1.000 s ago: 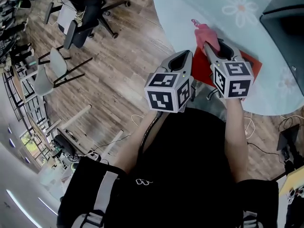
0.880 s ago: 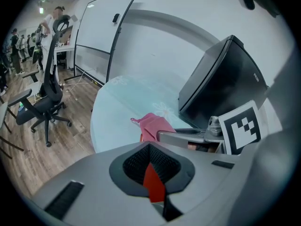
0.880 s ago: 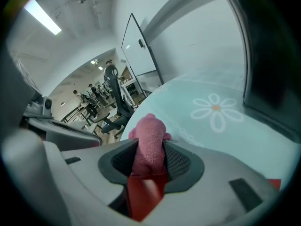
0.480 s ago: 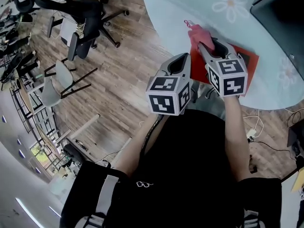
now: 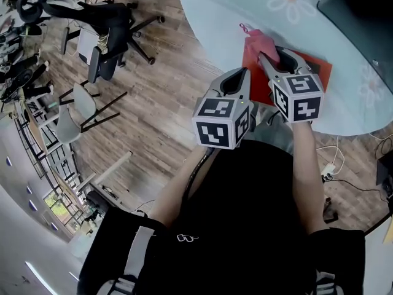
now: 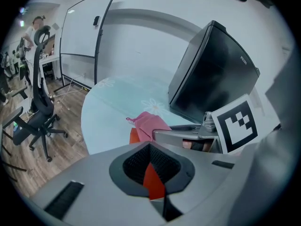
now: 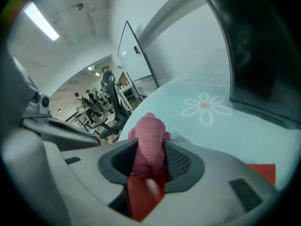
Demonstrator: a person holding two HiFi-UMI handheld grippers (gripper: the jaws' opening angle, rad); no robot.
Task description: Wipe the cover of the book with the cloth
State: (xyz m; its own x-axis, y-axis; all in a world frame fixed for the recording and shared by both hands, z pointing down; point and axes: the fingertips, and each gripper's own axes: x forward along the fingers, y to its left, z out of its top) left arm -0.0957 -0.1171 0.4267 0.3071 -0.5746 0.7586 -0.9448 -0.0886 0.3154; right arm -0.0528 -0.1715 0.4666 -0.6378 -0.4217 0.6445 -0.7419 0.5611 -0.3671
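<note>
A red book (image 5: 314,71) lies on the pale blue table (image 5: 215,17), close to its near edge. My right gripper (image 5: 266,56) is shut on a pink cloth (image 5: 260,40), which rests at the book's far left corner. In the right gripper view the cloth (image 7: 148,138) bulges out between the jaws of the right gripper (image 7: 149,150), with the book (image 7: 264,171) showing beneath. My left gripper (image 5: 240,74) hovers just left of the book, shut with nothing in it. From the left gripper (image 6: 149,147) the cloth (image 6: 151,124) and a strip of book (image 6: 134,135) lie ahead.
A big black box-like object (image 5: 362,11) stands on the table at the far right, also visible as the black box (image 6: 211,74). Office chairs (image 5: 110,17) stand on the wooden floor to the left. Cables (image 5: 331,161) lie on the floor beneath the table edge. A whiteboard (image 6: 89,27) stands behind.
The right gripper still holds the cloth at the book's left end, with only a slight shift. The left gripper has stayed beside it. The head view has drifted a little.
</note>
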